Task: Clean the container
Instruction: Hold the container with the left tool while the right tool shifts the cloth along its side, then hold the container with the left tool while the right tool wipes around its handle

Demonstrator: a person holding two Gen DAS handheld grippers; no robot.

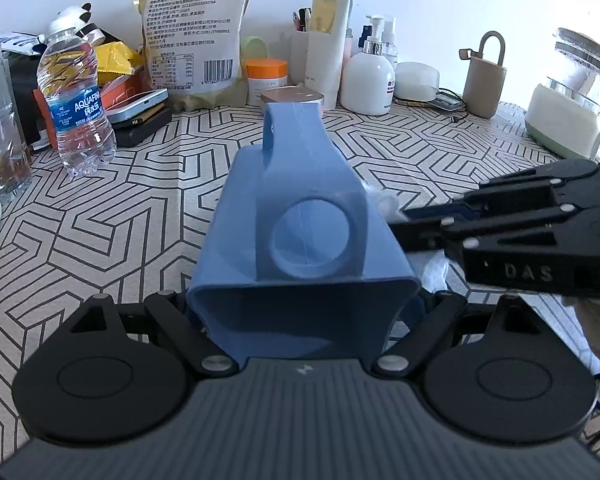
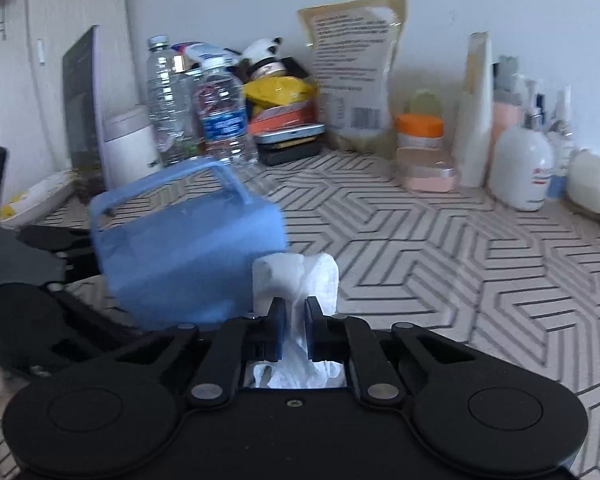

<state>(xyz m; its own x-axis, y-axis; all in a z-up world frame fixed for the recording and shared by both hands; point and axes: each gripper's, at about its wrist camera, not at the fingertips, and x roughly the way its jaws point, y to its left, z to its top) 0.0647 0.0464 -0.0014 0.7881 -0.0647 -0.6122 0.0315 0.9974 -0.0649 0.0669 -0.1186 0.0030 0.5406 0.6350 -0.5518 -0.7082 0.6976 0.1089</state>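
The blue container [image 1: 300,236] lies tipped on its side above the patterned tabletop [image 1: 99,216], clamped at its open end by the left tool [image 1: 306,320]. The right tool [image 2: 295,322] pinches a white tissue [image 2: 295,276] (crumpled) against the container's side.

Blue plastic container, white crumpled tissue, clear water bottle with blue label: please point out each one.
Blue plastic container [image 1: 300,184], left wrist view, upper face.
White crumpled tissue [image 2: 295,276], right wrist view, folded top.
Clear water bottle with blue label [image 1: 75,110], left wrist view, label.
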